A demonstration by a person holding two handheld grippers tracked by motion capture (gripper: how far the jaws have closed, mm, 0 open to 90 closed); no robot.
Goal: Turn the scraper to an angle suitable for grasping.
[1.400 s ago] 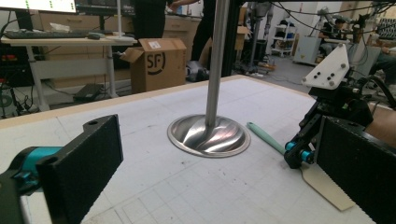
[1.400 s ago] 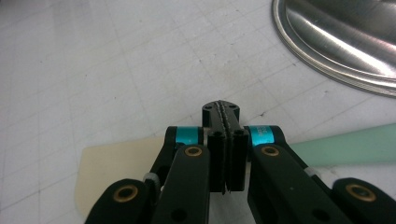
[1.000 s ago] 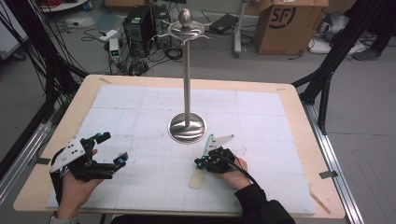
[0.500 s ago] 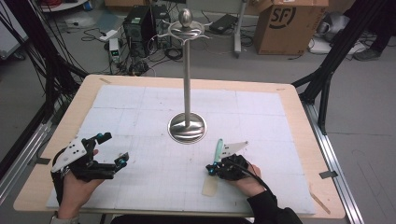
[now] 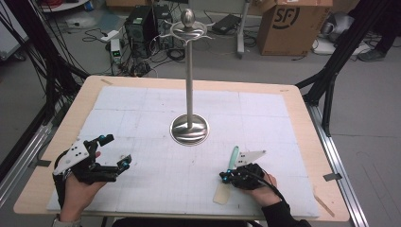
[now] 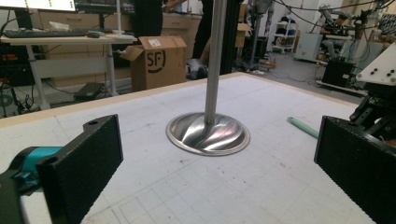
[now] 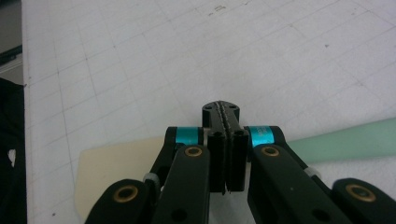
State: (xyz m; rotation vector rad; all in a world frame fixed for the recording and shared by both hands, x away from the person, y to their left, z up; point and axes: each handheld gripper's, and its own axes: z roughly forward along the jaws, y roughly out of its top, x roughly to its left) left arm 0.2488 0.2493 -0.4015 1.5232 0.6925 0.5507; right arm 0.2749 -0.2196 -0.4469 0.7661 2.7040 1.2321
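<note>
Spatula and right gripper now further right on the near mat.

Since a second ago the right gripper [image 5: 226, 177], jaws clenched, and the spatula [image 5: 228, 176] (mint handle, cream blade) have shifted right, away from the stand [image 5: 189, 128]. Jaws probably pinch the spatula's neck; the contact is hidden. Left gripper [image 5: 113, 151] rests released, near left. Reading: spatula is picked up, hanging on the stand not yet begun.

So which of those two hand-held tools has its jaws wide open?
The left tool: its two black pads stand far apart with nothing between them. The right tool has its jaws pressed together, above a spatula lying on the table.
</note>
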